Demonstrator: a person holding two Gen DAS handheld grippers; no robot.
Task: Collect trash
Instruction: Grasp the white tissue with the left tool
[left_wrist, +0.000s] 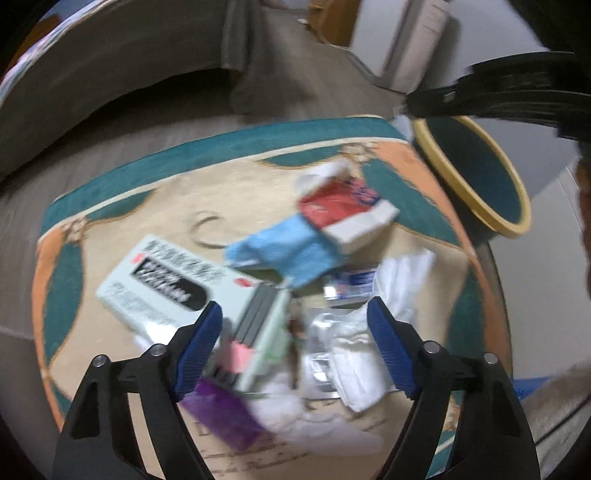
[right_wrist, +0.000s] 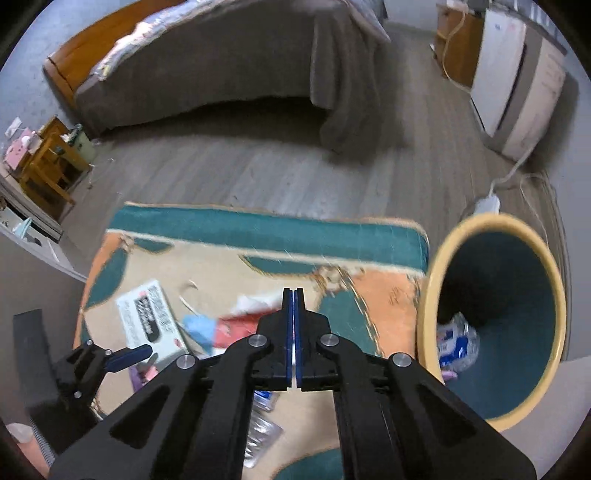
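Trash lies in a pile on a patterned rug (left_wrist: 122, 177): a pale green box (left_wrist: 173, 284), a blue cloth (left_wrist: 291, 251), a red and white carton (left_wrist: 343, 210), white tissue (left_wrist: 365, 350) and a purple item (left_wrist: 221, 413). My left gripper (left_wrist: 295, 321) is open just above the pile, empty. My right gripper (right_wrist: 293, 295) is shut and empty above the rug (right_wrist: 258, 229). A teal bin with a yellow rim (right_wrist: 495, 317) stands right of the rug and holds a crumpled plastic bottle (right_wrist: 458, 343). The bin also shows in the left wrist view (left_wrist: 476, 170).
A bed with a grey cover (right_wrist: 229, 66) stands across the wooden floor (right_wrist: 240, 166). A white appliance (right_wrist: 517, 74) and a cable with a power strip (right_wrist: 487, 203) lie at the right. Wooden furniture (right_wrist: 48, 162) stands at the left.
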